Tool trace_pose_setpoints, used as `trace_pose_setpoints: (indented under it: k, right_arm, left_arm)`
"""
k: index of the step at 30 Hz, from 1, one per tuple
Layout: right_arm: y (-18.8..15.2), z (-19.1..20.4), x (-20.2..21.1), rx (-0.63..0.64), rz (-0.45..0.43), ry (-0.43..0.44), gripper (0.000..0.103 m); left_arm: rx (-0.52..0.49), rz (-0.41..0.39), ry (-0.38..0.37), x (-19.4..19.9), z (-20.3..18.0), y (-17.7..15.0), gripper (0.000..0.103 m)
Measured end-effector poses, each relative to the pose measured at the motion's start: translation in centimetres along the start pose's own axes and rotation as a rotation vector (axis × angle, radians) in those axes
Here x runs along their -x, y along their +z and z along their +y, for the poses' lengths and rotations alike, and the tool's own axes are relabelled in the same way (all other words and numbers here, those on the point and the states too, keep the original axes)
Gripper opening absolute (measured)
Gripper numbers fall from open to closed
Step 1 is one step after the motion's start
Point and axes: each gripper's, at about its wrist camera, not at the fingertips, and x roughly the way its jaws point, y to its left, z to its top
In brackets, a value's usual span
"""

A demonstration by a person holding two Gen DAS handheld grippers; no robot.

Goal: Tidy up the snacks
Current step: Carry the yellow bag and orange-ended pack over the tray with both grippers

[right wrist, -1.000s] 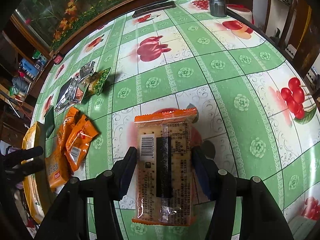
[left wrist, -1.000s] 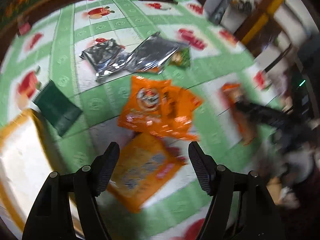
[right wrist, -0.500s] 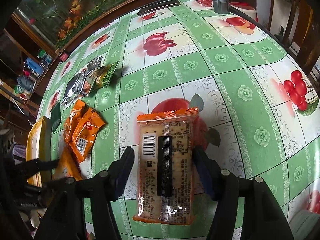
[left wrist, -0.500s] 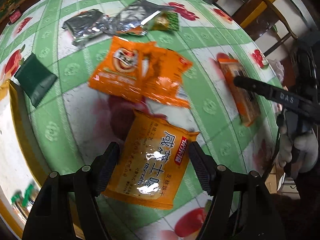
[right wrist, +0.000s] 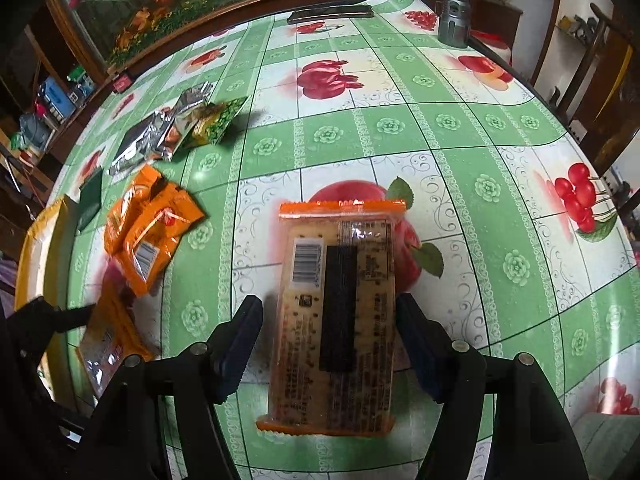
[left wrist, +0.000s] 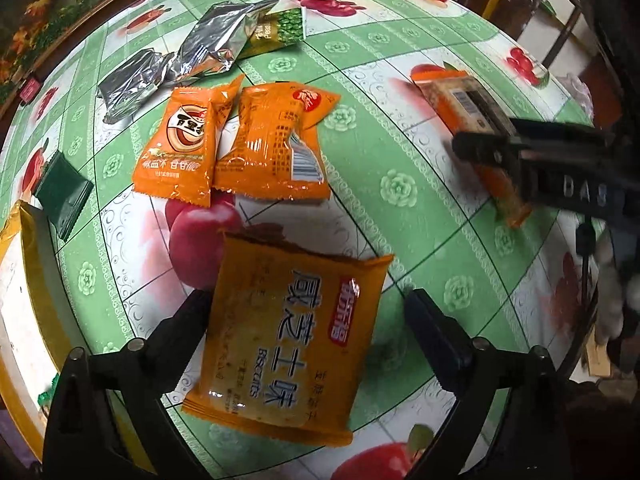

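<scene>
Biscuits are what both hands are going for at once. An orange biscuit packet (left wrist: pixel 288 344) is lying flat on the fruit-print tablecloth (left wrist: pixel 360 60), straight ahead of the left gripper (left wrist: pixel 306 322) and between its spread fingers, with its long axis running away from the tool and leaning a little to the right. The left finger (left wrist: pixel 188 320) is sitting at the packet's edge, while the right one is standing apart from it, so the jaws are wide and gripping nothing. Over on the other side, the right gripper (right wrist: pixel 330 330) is straddling a clear-wrapped cracker bar (right wrist: pixel 336 316) with orange ends, barcode side up, its length lined up almost exactly with the fingers. Those jaws are apart too, one just beside each long edge; whether they are touching the wrapper I cannot tell.

Each hand is plainly nearest its own packet, and to my eye both only need to close across the short width. Beyond the biscuit packet two orange snack pouches (left wrist: pixel 236 144), some silver foil bags (left wrist: pixel 172 56) and a dark green sachet (left wrist: pixel 64 196) are lying scattered, and a yellow-rimmed tray (left wrist: pixel 28 240) is sitting at the left.
</scene>
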Motion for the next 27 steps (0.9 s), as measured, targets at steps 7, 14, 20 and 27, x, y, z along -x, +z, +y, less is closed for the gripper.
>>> trace_pose_setpoints:
  k: [7,14,20,27]
  right_arm:
    - [-0.5,-0.2,0.4,0.000,-0.007,-0.022,0.056]
    - [-0.9,-0.2,0.8,-0.050,-0.006,0.039,0.055]
    - [-1.1,0.4,1.6,-0.053,-0.014,0.069,0.055]
    - [-0.7,1.0,3.2,-0.045,-0.045,0.102,0.055]
  left_arm:
    - [0.073,-0.048,-0.031,1.1,0.8,1.0,0.070]
    - [0.169,-0.119,-0.086,4.2,2.7,0.5,0.071]
    - [0.240,-0.186,-0.112,7.1,4.2,-0.7,0.071]
    - [0.322,-0.254,-0.128,9.4,5.7,-1.5,0.071]
